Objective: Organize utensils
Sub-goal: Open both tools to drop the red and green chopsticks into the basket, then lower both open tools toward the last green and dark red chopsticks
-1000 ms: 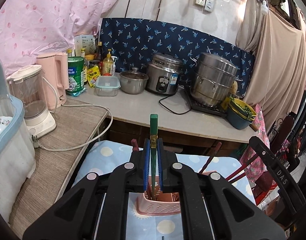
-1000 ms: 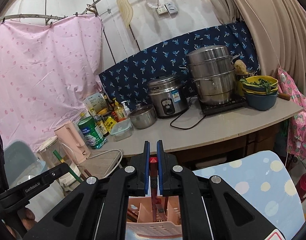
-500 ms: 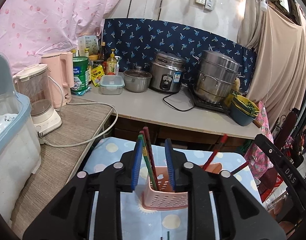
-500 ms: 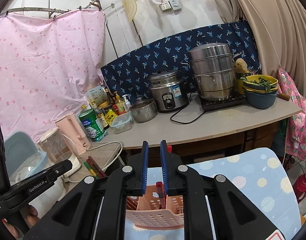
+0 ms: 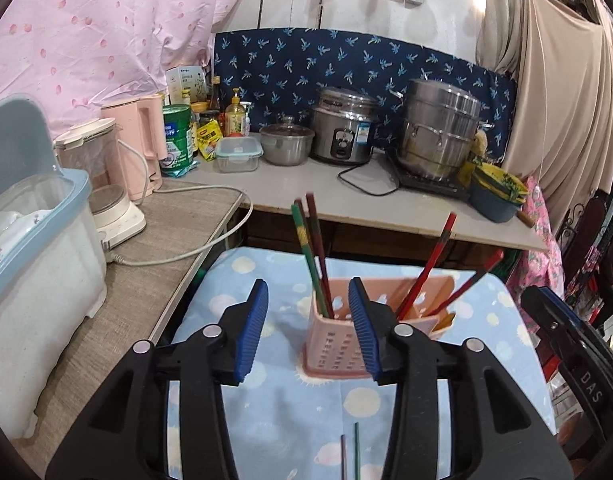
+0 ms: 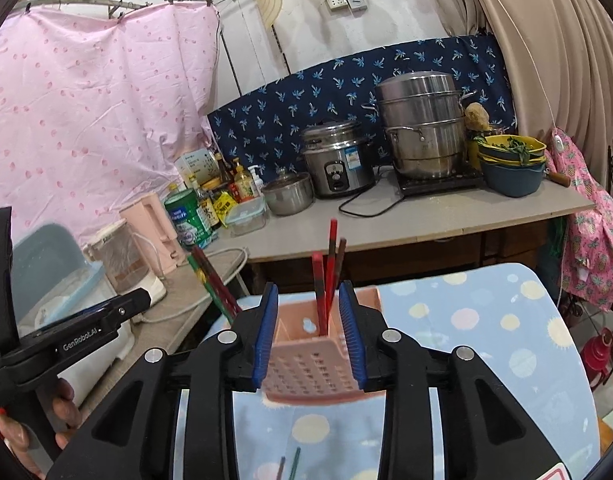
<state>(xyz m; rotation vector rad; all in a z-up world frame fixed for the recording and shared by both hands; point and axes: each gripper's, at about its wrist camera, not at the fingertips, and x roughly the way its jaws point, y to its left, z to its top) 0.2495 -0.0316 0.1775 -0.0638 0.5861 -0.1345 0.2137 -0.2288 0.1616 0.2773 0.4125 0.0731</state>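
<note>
Item: pink holder (image 5: pixel 342 344) on the dotted cloth (image 5: pixel 274 412), chopsticks (image 5: pixel 312 256) standing inside. I am spreading both the left gripper (image 5: pixel 308 332) and the right gripper (image 6: pixel 308 332), each pinching nothing. Next, probably: I am reaching for the loose pair (image 5: pixel 349 456) lying nearer.

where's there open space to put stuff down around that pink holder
Open cloth lies left of the pink holder, toward the tan mat, and on the right half of the blue tablecloth. The grey counter is bare along its front edge. Crowded: the counter's back row of pots and bottles, and near the two loose chopsticks.
</note>
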